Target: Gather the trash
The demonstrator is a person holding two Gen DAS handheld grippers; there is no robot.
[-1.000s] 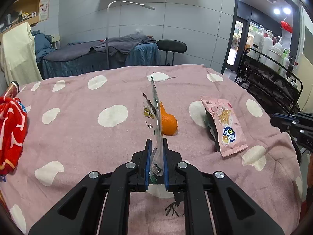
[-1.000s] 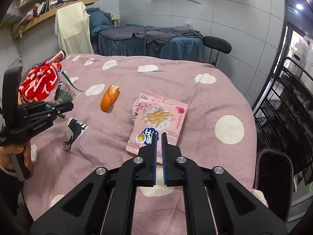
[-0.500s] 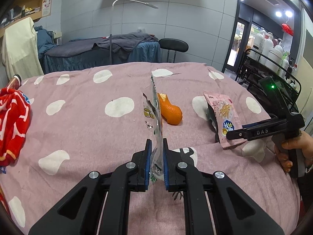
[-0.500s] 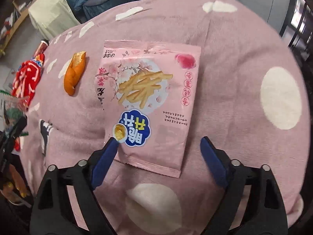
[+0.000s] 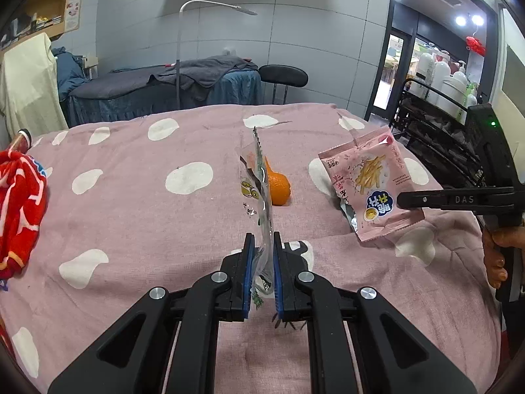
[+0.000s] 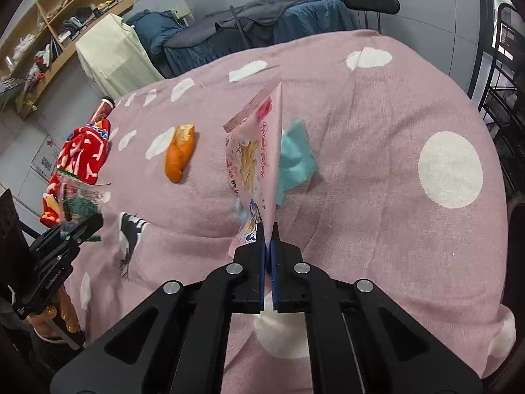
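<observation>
My left gripper (image 5: pixel 261 252) is shut on a clear, green-printed wrapper (image 5: pixel 257 184) that stands up edge-on between its pads. My right gripper (image 6: pixel 268 229) is shut on the near edge of a pink snack bag (image 6: pixel 259 151), which is tilted up off the pink spotted blanket (image 6: pixel 377 105). The left wrist view shows that bag (image 5: pixel 370 184) hanging from the right gripper (image 5: pixel 402 200). A teal packet (image 6: pixel 295 161) lies on the blanket just behind the bag. An orange peel (image 6: pixel 179 156) rests left of it, also visible as the orange peel (image 5: pixel 279 190) behind the wrapper.
A red patterned cloth (image 5: pixel 19 203) and a tube-shaped can (image 6: pixel 101 110) lie at the blanket's left edge. A black rack with white bottles (image 5: pixel 436 98) stands to the right. A black stool (image 5: pixel 283 77) and a covered bed (image 5: pixel 164 88) are behind.
The right gripper dropped toward the flat pink bag, opened wide over its near edge, then shut on it and tipped it up, uncovering the teal packet. The left gripper kept still with its wrapper.
</observation>
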